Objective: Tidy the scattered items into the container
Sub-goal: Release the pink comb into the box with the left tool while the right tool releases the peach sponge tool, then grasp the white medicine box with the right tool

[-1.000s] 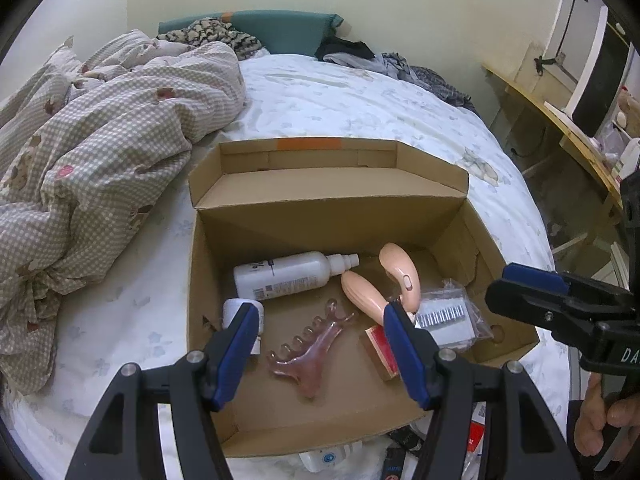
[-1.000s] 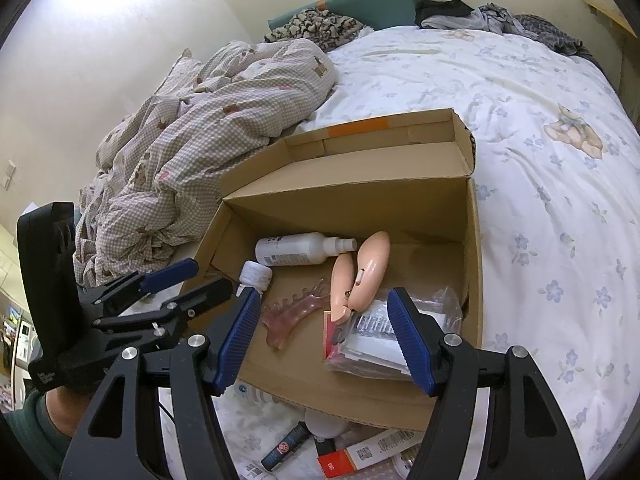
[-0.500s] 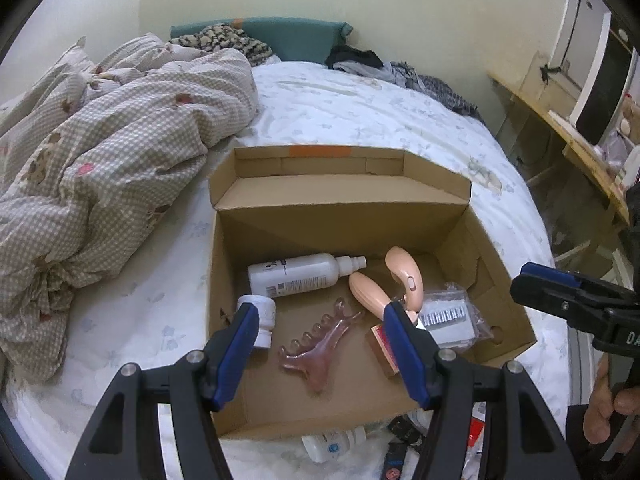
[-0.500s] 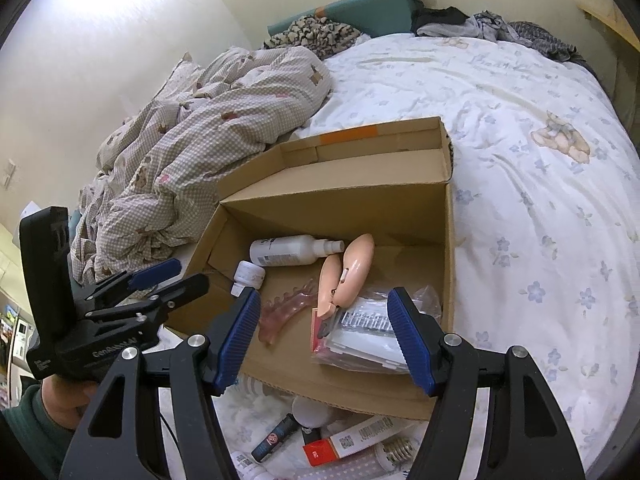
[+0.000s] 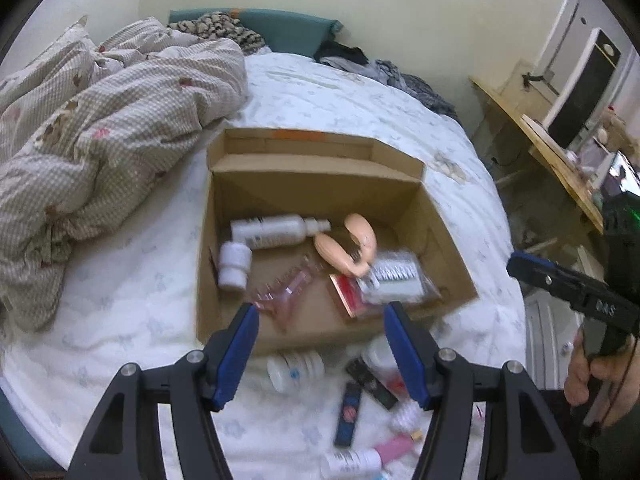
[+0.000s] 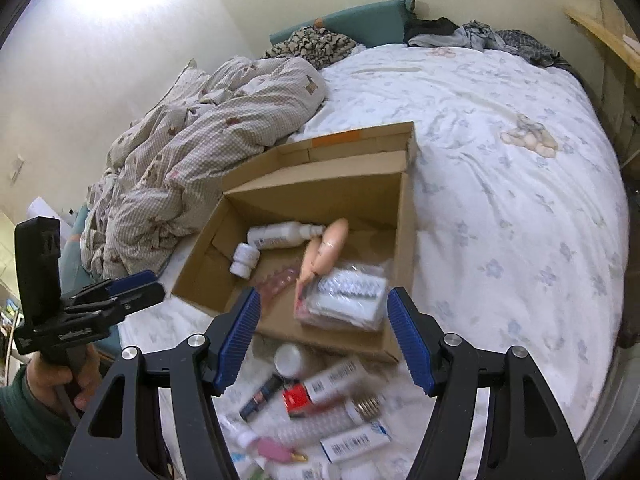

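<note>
The cardboard box [image 6: 404, 240] sits on the bed with several things already in it: a white spray bottle [image 5: 276, 232] lying along its far wall, a small white jar [image 5: 234, 264], a pink claw hair clip [image 5: 286, 292], a peach-coloured handled tool [image 5: 352, 248] and a clear packet [image 6: 344, 296] at the right end. Both grippers hang empty above the near edge of the box. The left gripper [image 5: 320, 354] has its blue pads spread wide with nothing between them, and the right gripper [image 6: 322, 338] is likewise spread wide and holding nothing.

What remains lies on the floral sheet [image 6: 500, 208] just outside the box's near wall, at about 6 o'clock from it. In the right wrist view the pile sits directly under that gripper's fingers: a white round cap [image 6: 291, 359], a dark slim tube [image 6: 261, 392], a red-and-white carton [image 6: 320, 386], a screw-base light bulb [image 6: 340, 414], a flat blue-and-white box [image 6: 356, 440] and a small pink piece [image 6: 274, 450] (the frame is smeared, so labels cannot be read).

The carton looks like the likeliest next pick. Its long axis runs from 8 o'clock to 2 o'clock in the right view, so the fingers would need to turn to close across its narrow width. The right gripper seems the nearer and better centred; the left sees the same pile toward 5 o'clock.
</note>
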Available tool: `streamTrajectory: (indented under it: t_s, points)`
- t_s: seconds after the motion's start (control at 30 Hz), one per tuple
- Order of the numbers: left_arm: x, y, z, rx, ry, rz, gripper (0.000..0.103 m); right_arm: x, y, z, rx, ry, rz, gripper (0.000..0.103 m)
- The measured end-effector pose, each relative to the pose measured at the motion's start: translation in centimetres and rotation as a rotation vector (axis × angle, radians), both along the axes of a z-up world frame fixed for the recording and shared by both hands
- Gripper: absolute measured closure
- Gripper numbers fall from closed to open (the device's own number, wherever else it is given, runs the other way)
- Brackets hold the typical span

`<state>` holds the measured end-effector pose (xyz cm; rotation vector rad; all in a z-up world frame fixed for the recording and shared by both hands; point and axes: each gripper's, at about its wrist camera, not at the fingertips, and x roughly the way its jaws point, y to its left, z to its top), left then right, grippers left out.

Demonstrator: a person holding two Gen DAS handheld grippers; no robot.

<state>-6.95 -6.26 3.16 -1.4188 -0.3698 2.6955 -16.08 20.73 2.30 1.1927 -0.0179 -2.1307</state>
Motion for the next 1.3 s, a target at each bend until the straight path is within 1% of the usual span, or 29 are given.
streamTrajectory:
  t_s: [0.07,0.13,0.33,0.37,0.43,0.47,0.53,0.6,0.7,0.73,0.83,0.9,0.97,1.03,1.07,1.13,1.2,1.27,1.3]
  points:
    - [0.9,0.9,-0.6,0.008,-0.019,-0.037,0.038,0.5,0.9,-0.2,0.013,-0.004,0.009,0.032]
    - [1.8,2.4,-1.6,-0.012,-0.035,-0.087,0.037,1.0,1.8,-0.5,0.034,-0.001,0.011,0.032]
    - [1.5,4.6,-2.2,-0.039,-0.035,-0.165,0.037,1.8,3.8,-1.9,0.085,-0.041,0.012,0.032]
    - [1.4,4.7,-2.3,-0.043,-0.037,-0.17,0.035,2.0,4.0,-2.1,0.091,-0.048,0.018,0.032]
    - [1.1,4.4,-2.8,-0.038,-0.06,-0.153,0.029,2.4,4.3,-2.3,0.107,-0.044,0.036,0.032]
    - [0.9,4.2,-3.0,-0.032,-0.072,-0.145,0.029,2.7,4.4,-2.4,0.111,-0.041,0.045,0.032]
    - [0.6,3.7,-3.6,0.011,-0.102,-0.139,0.029,3.0,4.6,-2.5,0.118,-0.039,0.061,0.032]
    - [0.2,2.9,-4.2,0.04,-0.128,-0.101,0.026,3.1,4.6,-2.8,0.141,-0.036,0.076,0.032]
    - [-0.1,1.5,-4.8,0.097,-0.145,-0.039,0.026,2.7,4.3,-3.4,0.182,-0.046,0.094,0.032]
    - [-0.1,1.2,-4.9,0.101,-0.152,-0.028,0.025,2.5,4.2,-3.6,0.196,-0.053,0.098,0.032]
    - [-0.2,0.8,-5.2,0.127,-0.179,-0.025,0.025,2.3,3.7,-4.4,0.235,-0.072,0.098,0.032]
    - [-0.4,0.7,-5.5,0.151,-0.198,-0.022,0.025,2.2,2.9,-5.7,0.271,-0.109,0.125,0.032]
    - [-0.4,0.9,-5.6,0.173,-0.203,-0.039,0.025,2.5,1.7,-7.4,0.32,-0.161,0.183,0.032]
    - [-0.4,1.3,-5.6,0.161,-0.204,-0.056,0.026,3.2,0.5,-9.1,0.385,-0.191,0.244,0.032]
    - [-0.4,1.5,-5.6,0.152,-0.205,-0.065,0.026,3.7,-0.2,-10.0,0.42,-0.203,0.276,0.03]
    - [-0.3,2.0,-5.6,0.135,-0.205,-0.08,0.025,4.7,-1.3,-11.7,0.492,-0.214,0.346,0.029]
    - [-0.3,2.3,-5.6,0.123,-0.206,-0.09,0.025,5.5,-2.2,-13.3,0.563,-0.187,0.381,0.026]
    - [-0.4,2.6,-5.7,0.113,-0.211,-0.101,0.025,5.6,-2.6,-14.2,0.563,-0.19,0.379,0.02]
    - [-0.4,2.8,-5.8,0.108,-0.215,-0.107,0.025,5.5,-2.7,-14.7,0.554,-0.199,0.378,0.02]
